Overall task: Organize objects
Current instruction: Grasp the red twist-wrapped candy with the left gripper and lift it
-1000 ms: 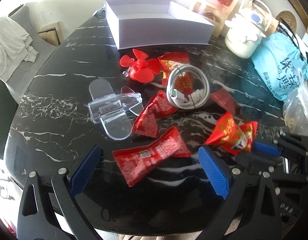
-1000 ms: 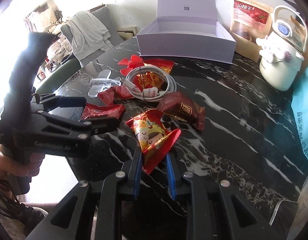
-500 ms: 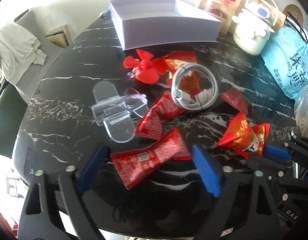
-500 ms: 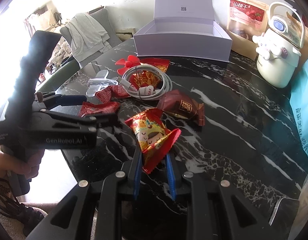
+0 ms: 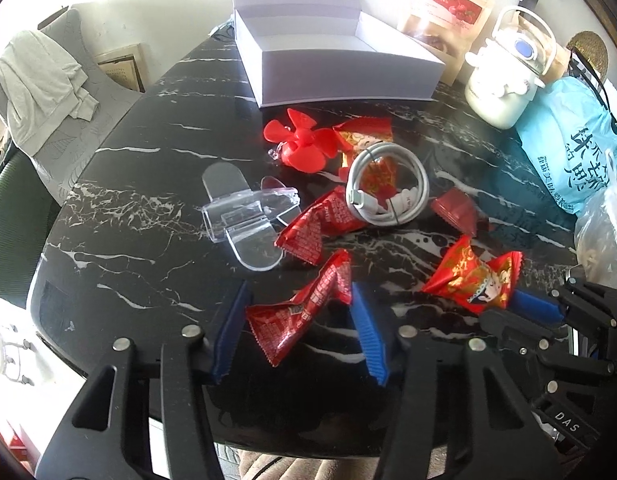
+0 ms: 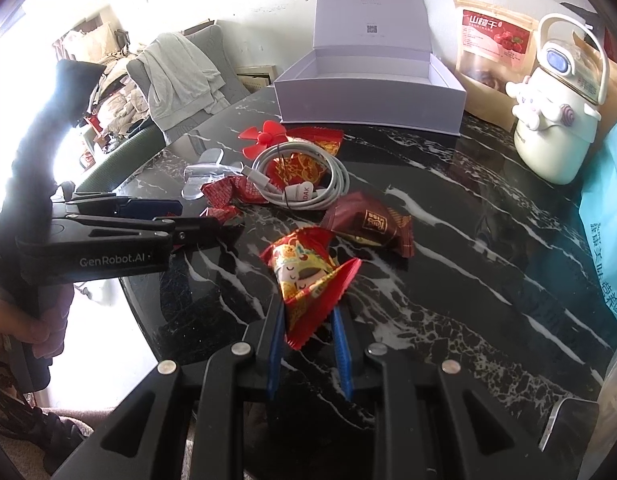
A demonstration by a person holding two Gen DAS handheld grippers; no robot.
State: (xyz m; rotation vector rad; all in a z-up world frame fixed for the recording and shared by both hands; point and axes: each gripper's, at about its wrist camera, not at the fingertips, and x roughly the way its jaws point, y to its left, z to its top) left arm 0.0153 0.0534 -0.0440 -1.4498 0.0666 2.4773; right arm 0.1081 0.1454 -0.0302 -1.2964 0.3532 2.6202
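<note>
At the far left of the left wrist view, a grey chair draped with pale cloth is seen beyond the edge of the black marble table. A clear plastic stand lies on the table left of centre. The left gripper is held low near the table's near edge, its blue pads partly apart, and a red candy packet is bracketed between them; whether the pads press on it cannot be told. Just beyond, a second red packet lies touching a coiled white cable, with a red fan propeller behind and another wrapped candy under the coil's far side. An open white box stands at the table's far edge, its lid upright. A dark red packet lies to the right of the cable. Further right, the right gripper is seen nearly closed, its pads clamped on the tail of a picture-printed candy packet, which is raised at a tilt above the marble. At the far right a white kettle, a snack pouch and a blue bag are set along the table's edge.
</note>
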